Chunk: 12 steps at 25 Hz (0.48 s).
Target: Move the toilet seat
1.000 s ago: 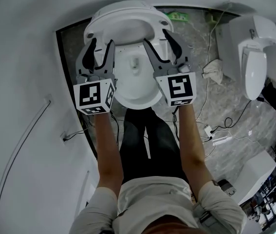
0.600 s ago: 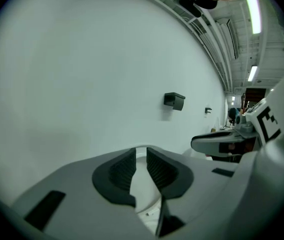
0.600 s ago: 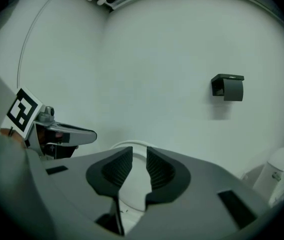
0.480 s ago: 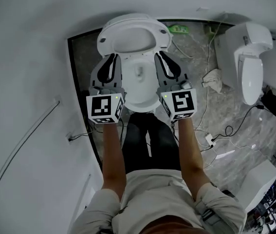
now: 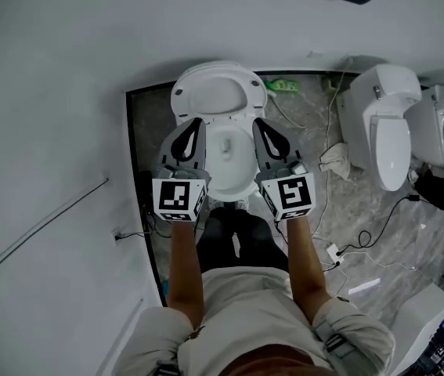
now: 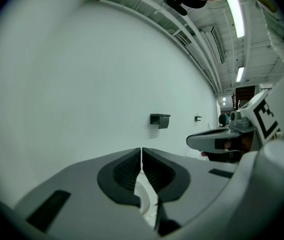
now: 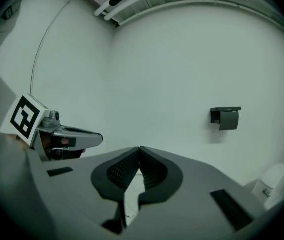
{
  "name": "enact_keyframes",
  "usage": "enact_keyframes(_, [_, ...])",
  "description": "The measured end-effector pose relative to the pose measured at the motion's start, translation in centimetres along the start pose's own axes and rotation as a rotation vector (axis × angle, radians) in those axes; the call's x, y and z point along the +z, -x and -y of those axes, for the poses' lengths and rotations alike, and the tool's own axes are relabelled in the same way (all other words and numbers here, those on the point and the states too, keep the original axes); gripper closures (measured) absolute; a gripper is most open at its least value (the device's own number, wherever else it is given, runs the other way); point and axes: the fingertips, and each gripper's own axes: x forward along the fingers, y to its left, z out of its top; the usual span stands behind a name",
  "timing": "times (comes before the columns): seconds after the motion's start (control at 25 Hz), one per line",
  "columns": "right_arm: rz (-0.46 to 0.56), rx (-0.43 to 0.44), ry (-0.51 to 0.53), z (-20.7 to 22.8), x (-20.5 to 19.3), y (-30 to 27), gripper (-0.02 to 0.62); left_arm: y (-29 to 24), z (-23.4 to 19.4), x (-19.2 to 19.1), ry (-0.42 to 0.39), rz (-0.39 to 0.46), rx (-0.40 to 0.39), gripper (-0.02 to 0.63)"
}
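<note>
A white toilet stands against the wall in the head view, its seat (image 5: 218, 92) raised at the far end above the open bowl (image 5: 229, 163). My left gripper (image 5: 195, 124) hovers over the bowl's left side and my right gripper (image 5: 260, 124) over its right side, both above the toilet and touching nothing. Both pairs of jaws have just been closing and now meet with nothing between them. In the left gripper view the left gripper (image 6: 141, 152) faces the bare wall, and so does the right gripper (image 7: 139, 149) in its own view. White porcelain shows below the pads.
Two more white toilets (image 5: 380, 124) (image 5: 437, 128) stand to the right on the dark marbled floor. A white cloth (image 5: 334, 161), cables (image 5: 355, 210) and a green item (image 5: 286, 86) lie there. A black fixture (image 7: 226, 117) hangs on the wall.
Both grippers have risen and drawn back from the toilet. Their jaws went from wide open beside the seat to shut. The toilet now looks smaller and farther below.
</note>
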Motion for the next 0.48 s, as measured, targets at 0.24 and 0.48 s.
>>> enact_keyframes(0.24, [0.017,0.021,0.01,-0.7,3.2,3.8,0.575,3.3,2.3,4.4,-0.031,0.037,-0.004,0.577])
enact_keyframes(0.48, [0.03,0.046,0.032,-2.1,4.6,7.1,0.574,7.1,4.2,5.9,-0.032,0.073,0.002,0.577])
